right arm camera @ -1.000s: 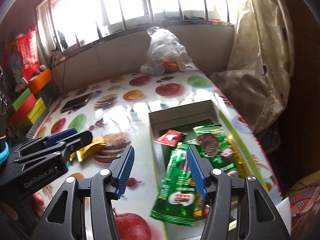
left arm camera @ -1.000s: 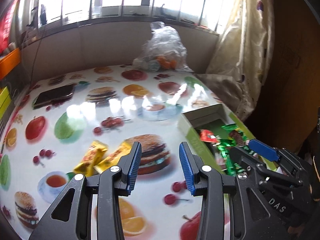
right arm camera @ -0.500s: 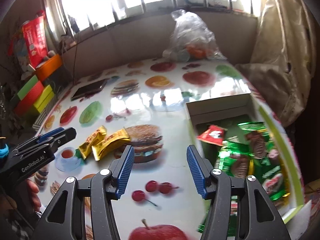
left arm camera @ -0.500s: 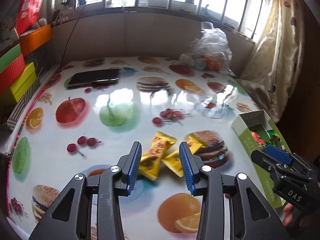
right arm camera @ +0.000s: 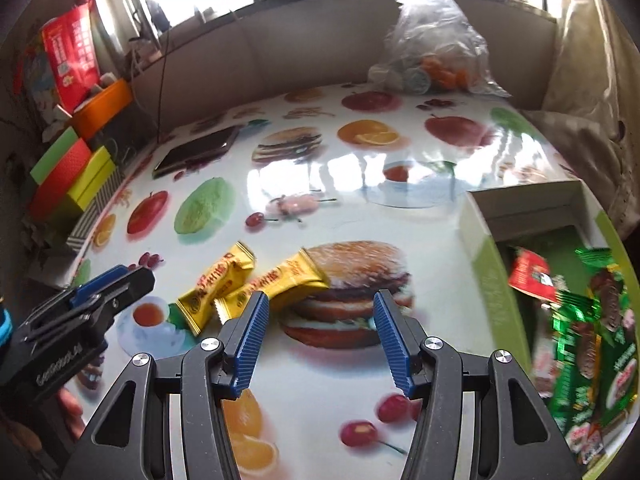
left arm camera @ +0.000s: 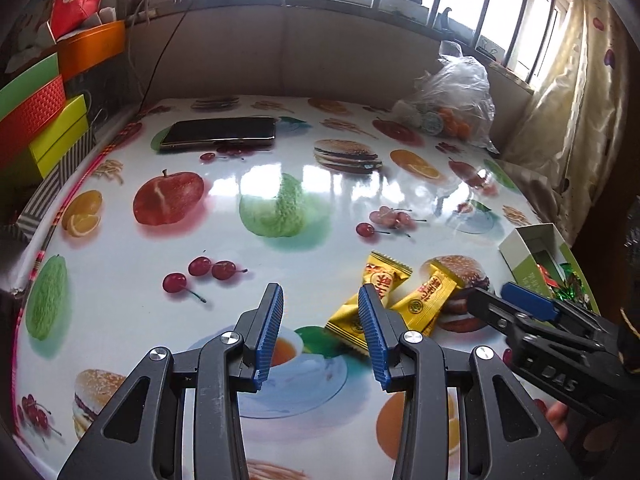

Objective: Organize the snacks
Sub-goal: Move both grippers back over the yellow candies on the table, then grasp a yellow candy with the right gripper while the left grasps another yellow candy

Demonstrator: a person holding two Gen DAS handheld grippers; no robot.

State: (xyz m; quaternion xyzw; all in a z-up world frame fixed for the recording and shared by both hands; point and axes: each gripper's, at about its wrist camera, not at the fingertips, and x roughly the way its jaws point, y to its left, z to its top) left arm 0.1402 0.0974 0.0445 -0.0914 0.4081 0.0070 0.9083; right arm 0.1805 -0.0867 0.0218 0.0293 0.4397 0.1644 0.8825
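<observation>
Glossy fruit-print table [left arm camera: 320, 184], both tools [left arm camera: 320, 336] [right arm camera: 318, 340] wide open, empty, beside yellow snacks [right arm camera: 248, 280].

I am reading "DAS" in pale letters on the black body of the right claw [left arm camera: 532, 312]. I am seeing "GenRobot.AI", blurred, on the black left claw [right arm camera: 108, 284]. Red characters are showing on two yellow foil snack packets [right arm camera: 218, 284], too small to read.
</observation>
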